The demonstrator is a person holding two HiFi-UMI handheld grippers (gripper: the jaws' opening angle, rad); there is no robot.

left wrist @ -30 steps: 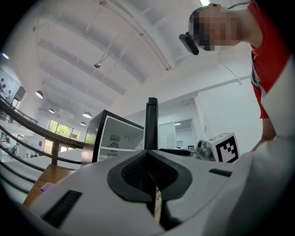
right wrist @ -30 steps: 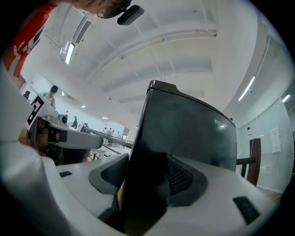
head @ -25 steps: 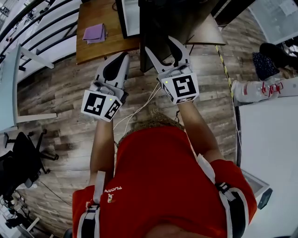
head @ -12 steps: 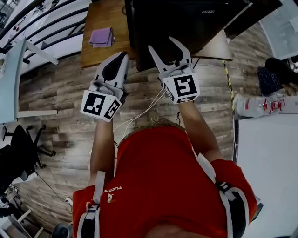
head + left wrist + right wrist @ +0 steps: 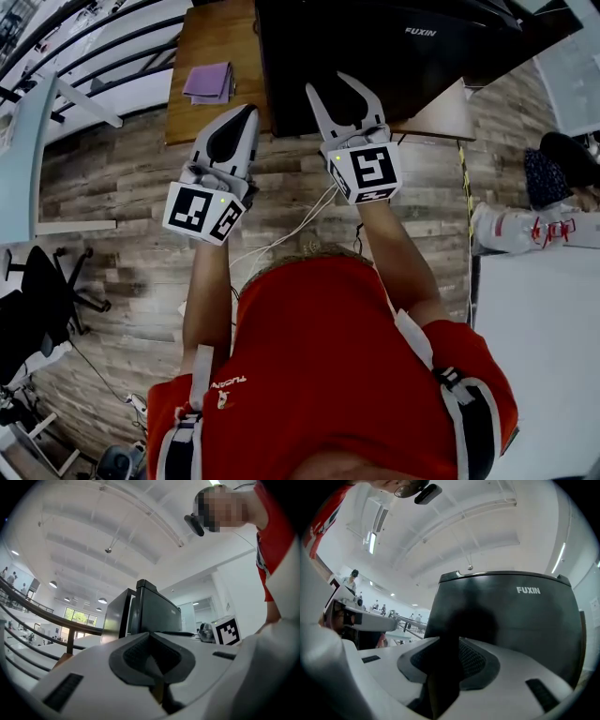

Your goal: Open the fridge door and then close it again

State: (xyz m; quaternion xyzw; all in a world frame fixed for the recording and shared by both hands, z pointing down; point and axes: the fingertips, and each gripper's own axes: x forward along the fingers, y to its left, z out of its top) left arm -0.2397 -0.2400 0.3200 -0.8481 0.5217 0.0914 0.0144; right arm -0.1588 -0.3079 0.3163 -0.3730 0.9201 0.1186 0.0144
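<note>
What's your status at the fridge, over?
Left gripper shut, empty. Right gripper closing, nothing between jaws. Fridge door looks shut, untouched. Nothing blocking.

The head view looks steeply down from above the person (image 5: 328, 366) onto the wood floor (image 5: 122, 187); the fridge (image 5: 375, 47) lies at its top edge. The left gripper view faces slightly upward, seeing the fridge obliquely, apparently farther off. The right gripper view faces the fridge front squarely, near. All three views share the fridge.
</note>
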